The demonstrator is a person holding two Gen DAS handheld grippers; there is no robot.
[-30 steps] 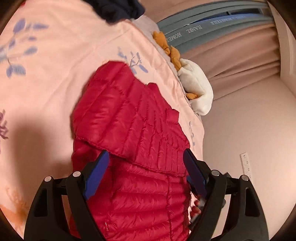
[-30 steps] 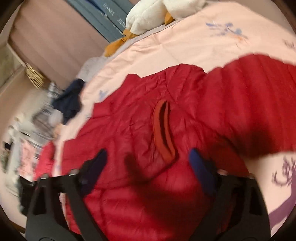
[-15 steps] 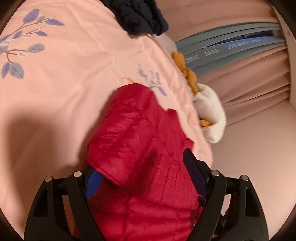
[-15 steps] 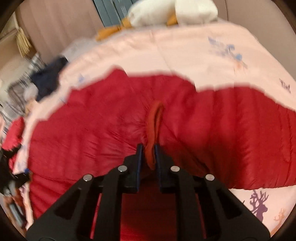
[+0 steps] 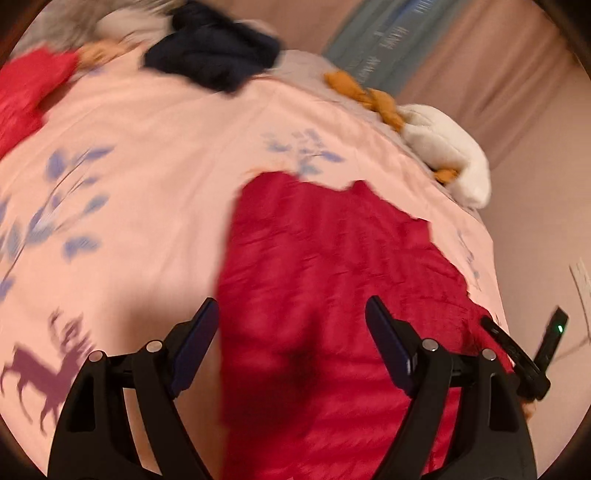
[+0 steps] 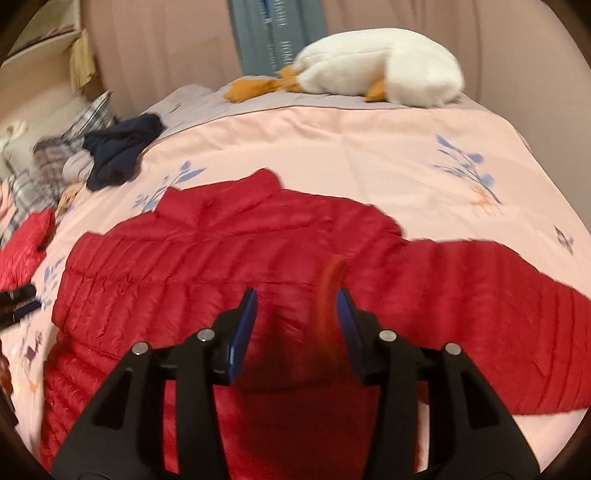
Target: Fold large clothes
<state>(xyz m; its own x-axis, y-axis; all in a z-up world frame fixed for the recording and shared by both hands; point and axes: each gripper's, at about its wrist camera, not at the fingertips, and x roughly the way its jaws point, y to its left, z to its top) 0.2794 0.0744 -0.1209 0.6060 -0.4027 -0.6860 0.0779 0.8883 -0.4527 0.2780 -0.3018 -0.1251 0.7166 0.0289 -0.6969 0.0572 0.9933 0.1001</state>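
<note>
One red quilted jacket (image 6: 229,258) lies spread on the pink bedspread (image 6: 351,155), one sleeve (image 6: 480,280) stretched to the right. The left tool (image 5: 291,332) hangs released, jaws wide, over the jacket's left edge. The right tool (image 6: 297,321) has just been opening; one orange-red cuff (image 6: 330,295) stands between its pads, close to the right one, whether touching is lost in blur. Also counted: one white plush duck (image 6: 384,66), one dark blue garment (image 6: 118,151), one second red garment (image 6: 26,247). Lettering on the blue curtain panel (image 6: 273,33) is too blurred to read.
</note>
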